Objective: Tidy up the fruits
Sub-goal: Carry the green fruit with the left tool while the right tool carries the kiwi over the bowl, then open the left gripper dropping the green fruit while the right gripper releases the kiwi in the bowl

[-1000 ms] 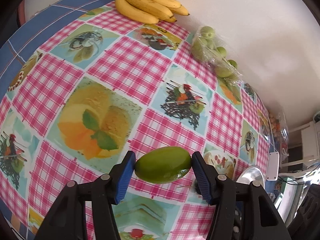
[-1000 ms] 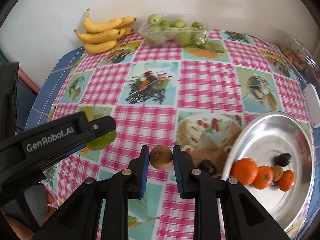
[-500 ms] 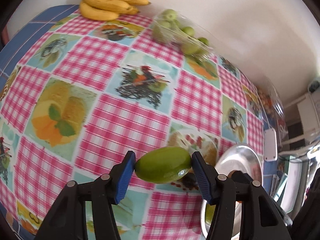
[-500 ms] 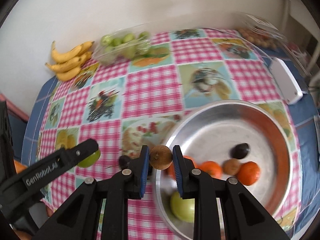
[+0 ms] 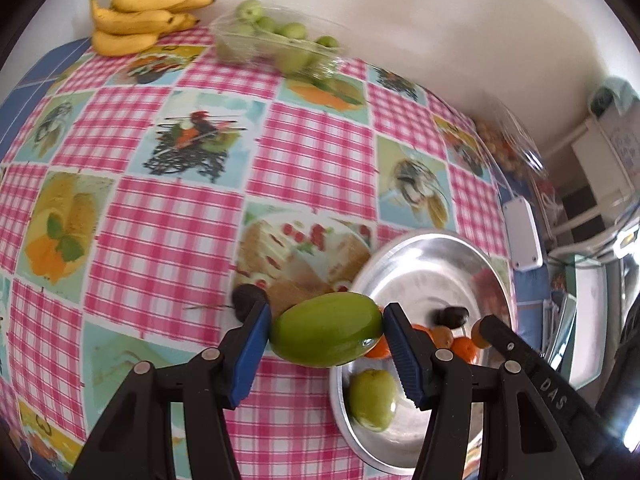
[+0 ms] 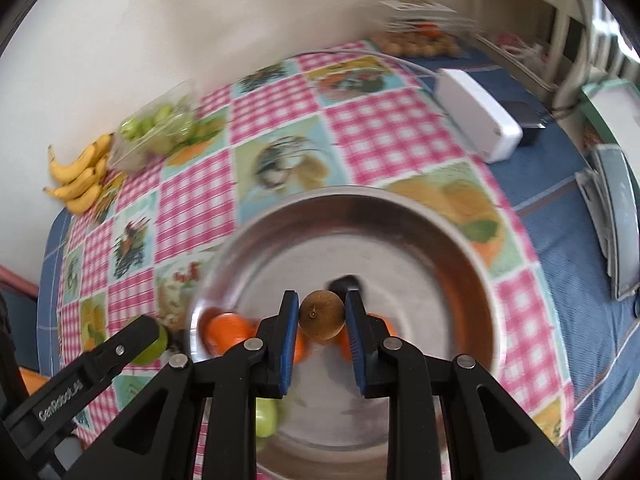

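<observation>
On the side of my left gripper [image 6: 132,344], seen from the right wrist camera, I read "GenRobot.AI"; from the left wrist camera the right gripper's [image 5: 486,330] arm shows only "DAS". My left gripper [image 5: 326,336] clamps a green mango [image 5: 326,336] lengthwise between its blue pads, at medium width. My right gripper [image 6: 322,316] pinches a small round brown fruit [image 6: 322,314], narrow.

A second ago both grippers hung over the checked tablecloth [image 5: 312,152]; now the brown fruit is above the steel bowl [image 6: 400,208] and the mango sits over its near-left rim [image 5: 400,240].

In the bowl lie tangerines [image 6: 226,330], a dark fruit [image 6: 346,282] and a green apple [image 5: 372,398]. Another dark fruit [image 5: 246,298] rests on the cloth just beside the left pad. Bananas [image 5: 136,16] and a clear bag of green fruit [image 5: 276,42] sit by the wall, well apart; a white box [image 6: 478,120] lies beyond the bowl.
</observation>
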### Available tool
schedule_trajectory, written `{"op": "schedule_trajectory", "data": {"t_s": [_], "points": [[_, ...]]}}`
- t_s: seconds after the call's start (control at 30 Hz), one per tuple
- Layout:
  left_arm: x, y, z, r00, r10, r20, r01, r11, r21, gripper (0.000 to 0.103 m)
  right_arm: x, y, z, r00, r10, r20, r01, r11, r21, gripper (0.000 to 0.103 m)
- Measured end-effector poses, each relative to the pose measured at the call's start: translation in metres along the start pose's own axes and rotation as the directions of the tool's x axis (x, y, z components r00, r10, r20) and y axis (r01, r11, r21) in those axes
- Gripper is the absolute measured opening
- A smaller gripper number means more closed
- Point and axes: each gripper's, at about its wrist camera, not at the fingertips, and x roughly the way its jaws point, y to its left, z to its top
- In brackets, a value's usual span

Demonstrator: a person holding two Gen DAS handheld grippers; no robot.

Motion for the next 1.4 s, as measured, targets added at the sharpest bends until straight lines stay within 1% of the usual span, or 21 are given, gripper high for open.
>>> {"op": "schedule_trajectory", "data": {"t_s": [0.13, 0.3, 0.43, 0.53, 0.9, 1.4], "points": [[0.002, -0.02, -0.006, 1.0, 0.005, -0.006, -0.005, 0.998, 0.059, 0.061, -0.001, -0.026, -0.001, 1.0, -0.014, -0.009, 0.014, 0.998, 0.057, 0.025], [0.005, -0.047, -0.016, 1.0, 0.003, -0.018, -0.001, 0.99, 0.14, 0.061, -0.002, -0.047, -0.004, 0.999, -0.033, -0.021, 0.035, 0.995, 0.098, 0.025], [0.009, -0.069, -0.03, 0.999, 0.006, -0.035, 0.002, 0.978, 0.21, 0.061, -0.001, -0.055, -0.005, 0.999, -0.031, -0.028, 0.035, 0.992, 0.124, 0.025], [0.016, -0.08, -0.037, 0.998, 0.012, -0.055, 0.002, 0.97, 0.242, 0.061, 0.001, -0.056, -0.006, 0.999, -0.031, -0.043, 0.036, 0.992, 0.121, 0.025], [0.033, -0.095, -0.049, 0.995, 0.052, -0.079, -0.026, 0.952, 0.305, 0.061, 0.018, -0.056, -0.012, 0.992, -0.044, -0.116, 0.058, 0.991, 0.12, 0.025], [0.034, -0.103, -0.054, 0.995, 0.06, -0.077, -0.03, 0.938, 0.345, 0.061, 0.024, -0.059, -0.015, 0.987, -0.047, -0.152, 0.067, 0.989, 0.129, 0.026]]}}
